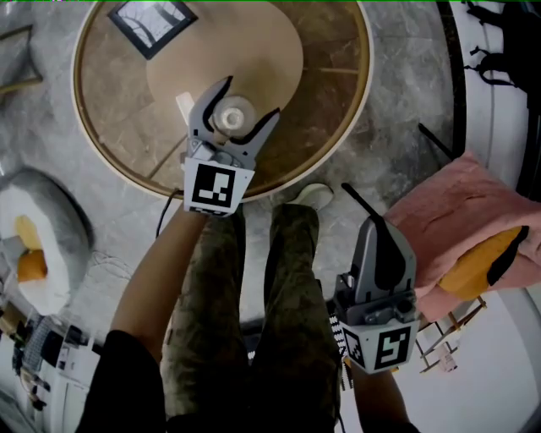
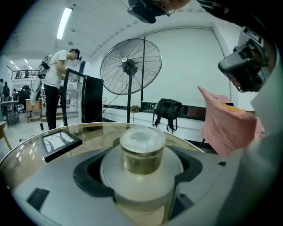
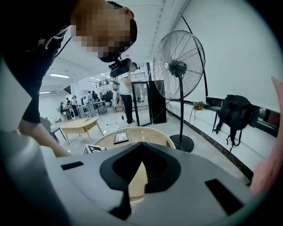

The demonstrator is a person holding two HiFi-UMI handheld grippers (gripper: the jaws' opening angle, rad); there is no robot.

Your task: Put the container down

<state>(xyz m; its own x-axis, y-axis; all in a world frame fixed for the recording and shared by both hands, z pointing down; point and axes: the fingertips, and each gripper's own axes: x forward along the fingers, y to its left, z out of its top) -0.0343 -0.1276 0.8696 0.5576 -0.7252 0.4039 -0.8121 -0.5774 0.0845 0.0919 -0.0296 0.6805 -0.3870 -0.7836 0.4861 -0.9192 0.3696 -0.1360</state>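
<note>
Closest in, the right gripper hangs by the person's legs with its jaws closed on nothing, just beside a pink cloth. Further out, the left gripper has its jaws spread wide and clamped round the container, a pale round jar with a lid. The jar sits upright right between the two jaws, its body filling the gap, over the round bench. Can't tell if its base touches the top. At the far edge lies a black-framed slab.
</note>
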